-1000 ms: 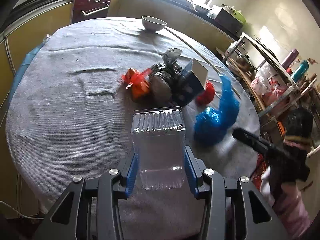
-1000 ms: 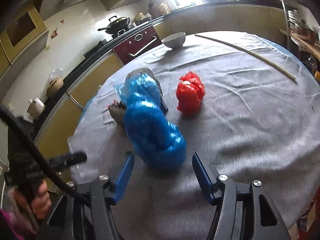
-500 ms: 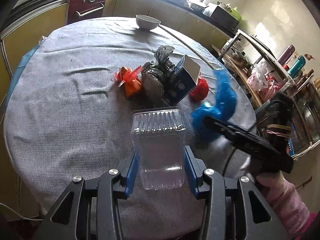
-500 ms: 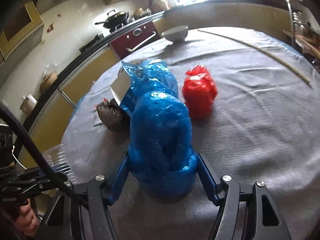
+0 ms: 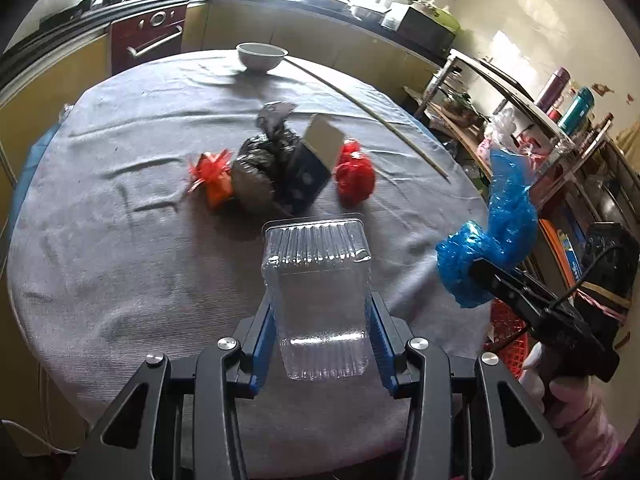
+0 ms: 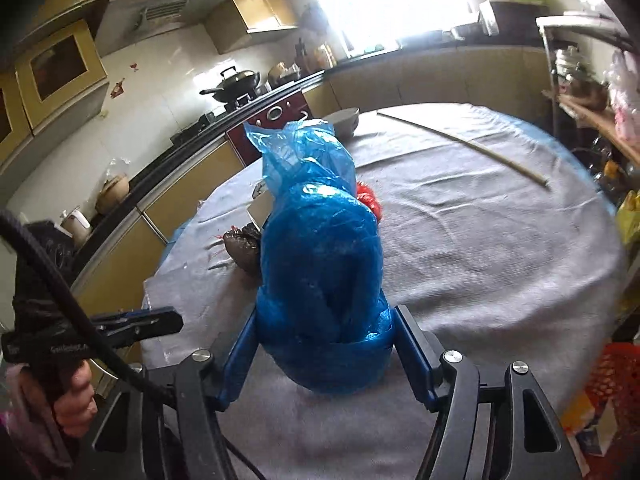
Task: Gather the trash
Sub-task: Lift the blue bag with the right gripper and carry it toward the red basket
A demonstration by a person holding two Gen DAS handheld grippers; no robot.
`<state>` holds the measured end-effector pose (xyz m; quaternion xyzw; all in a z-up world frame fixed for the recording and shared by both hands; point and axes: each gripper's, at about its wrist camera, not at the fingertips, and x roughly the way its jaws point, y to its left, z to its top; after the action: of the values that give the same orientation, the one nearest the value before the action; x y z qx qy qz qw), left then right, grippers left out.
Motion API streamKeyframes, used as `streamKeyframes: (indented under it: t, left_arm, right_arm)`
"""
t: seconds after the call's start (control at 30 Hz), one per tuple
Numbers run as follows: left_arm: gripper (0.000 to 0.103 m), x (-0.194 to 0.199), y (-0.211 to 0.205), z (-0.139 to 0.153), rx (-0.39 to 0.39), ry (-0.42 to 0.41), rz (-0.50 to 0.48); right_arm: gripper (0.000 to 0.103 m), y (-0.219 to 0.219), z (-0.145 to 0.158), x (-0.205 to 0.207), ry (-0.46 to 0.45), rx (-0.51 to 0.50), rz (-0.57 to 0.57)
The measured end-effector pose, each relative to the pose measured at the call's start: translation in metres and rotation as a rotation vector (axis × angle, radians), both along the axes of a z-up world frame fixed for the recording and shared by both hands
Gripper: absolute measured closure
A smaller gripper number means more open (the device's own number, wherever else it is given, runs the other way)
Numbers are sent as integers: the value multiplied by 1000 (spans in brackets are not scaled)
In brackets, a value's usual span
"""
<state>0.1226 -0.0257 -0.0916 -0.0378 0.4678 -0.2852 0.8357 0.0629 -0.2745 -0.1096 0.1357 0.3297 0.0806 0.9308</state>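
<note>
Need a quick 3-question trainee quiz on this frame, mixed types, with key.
1. True or false: the left gripper is shut on the clear plastic container.
2. What does the right gripper hold? A red bag, B blue bag, C bowl.
3. Fill in: the thin stick lies on the ___.

Key: 1 true. 2 B, the blue bag, lifted near the table edge. 3 table.

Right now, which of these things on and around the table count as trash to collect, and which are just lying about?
Trash:
- clear plastic box, in left claw
- blue bag, in right claw
- red bag
- orange bag
- black bag
- carton

Lying about:
- white bowl
- long stick
</note>
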Motion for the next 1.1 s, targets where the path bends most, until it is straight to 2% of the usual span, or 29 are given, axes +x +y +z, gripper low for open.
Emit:
streamKeyframes:
  t: [0.23,0.73,1.1]
  left_arm:
    - [57,-14,-24,15,32,-48,-37]
    - [57,-44,-88,32,276,-209,-94]
    - [57,-49,-108,35,332,-246,-112]
  right_arm:
    - [35,-12,13,-29,-40,-18,-34]
    - [35,-42,8,-73,-38,16,-124]
    - [35,-49,9,-80,-49,29,-136]
